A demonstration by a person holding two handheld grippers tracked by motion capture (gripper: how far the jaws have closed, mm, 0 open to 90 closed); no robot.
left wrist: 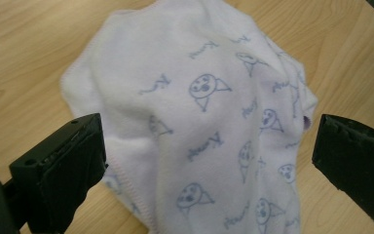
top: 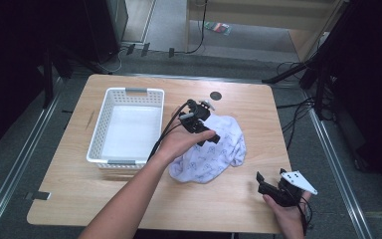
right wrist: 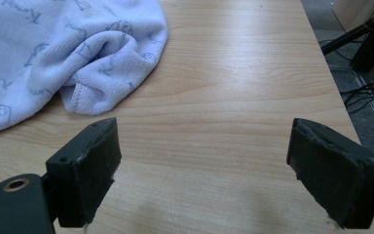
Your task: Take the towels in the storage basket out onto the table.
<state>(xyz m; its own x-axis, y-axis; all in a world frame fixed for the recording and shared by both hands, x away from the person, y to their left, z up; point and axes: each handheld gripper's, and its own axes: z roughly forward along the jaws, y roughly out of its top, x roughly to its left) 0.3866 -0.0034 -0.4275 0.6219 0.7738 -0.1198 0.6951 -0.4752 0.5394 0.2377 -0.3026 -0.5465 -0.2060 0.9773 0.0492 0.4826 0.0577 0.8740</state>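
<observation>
A light wooden table (top: 129,199) with rounded corners carries the things. A white slatted basket (top: 104,119) stands toward its left edge, lengthwise from the far edge toward the near one. Just right of the basket, about mid-table, a crumpled white cloth (top: 224,149) with a pale blue print lies bunched on the wood. A small dark disc (top: 216,95) sits near the far edge.

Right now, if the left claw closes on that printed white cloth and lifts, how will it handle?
The cloth looks soft and floppy: it lies crumpled in folds, so it would probably drape and hang from the left claw. It seems thin and likely light. Pushed across the wooden table, it would probably bunch up rather than slide whole.
</observation>
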